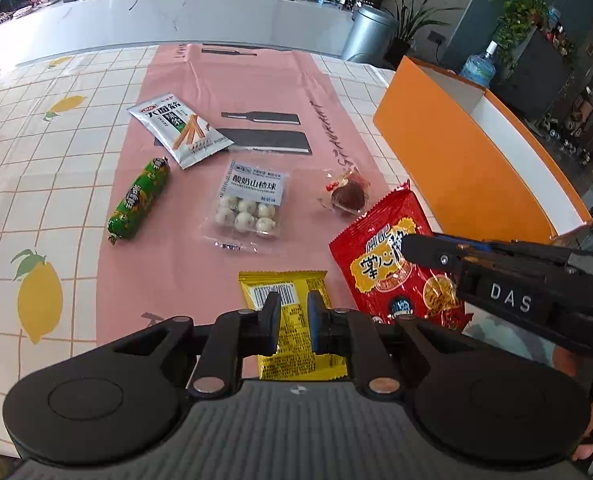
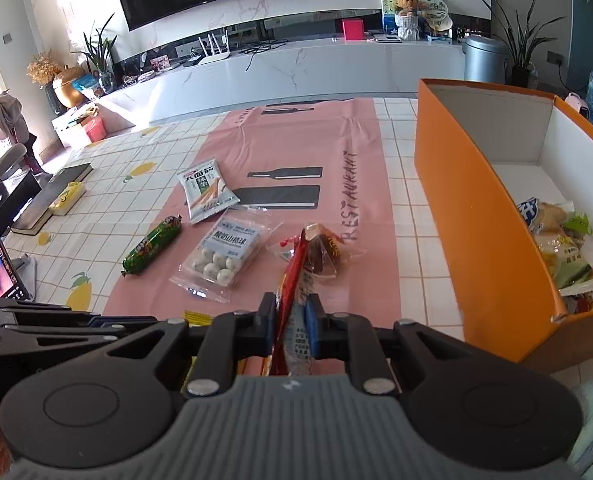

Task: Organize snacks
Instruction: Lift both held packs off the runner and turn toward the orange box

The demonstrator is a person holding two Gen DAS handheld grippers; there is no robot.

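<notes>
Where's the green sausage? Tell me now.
In the left wrist view the green sausage lies left on the pink mat, beside the yogurt-ball pack, below the white stick-snack packet.

My right gripper (image 2: 290, 312) angles downward, its jaws pinched tight on a red packet (image 1: 392, 264). My left gripper (image 1: 292, 312) tilts down beside it, jaws nearly closed, gripping nothing.

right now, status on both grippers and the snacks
Right gripper shut on red packet. Left gripper nearly closed, empty, over yellow packet. Orange box unobstructed.
</notes>
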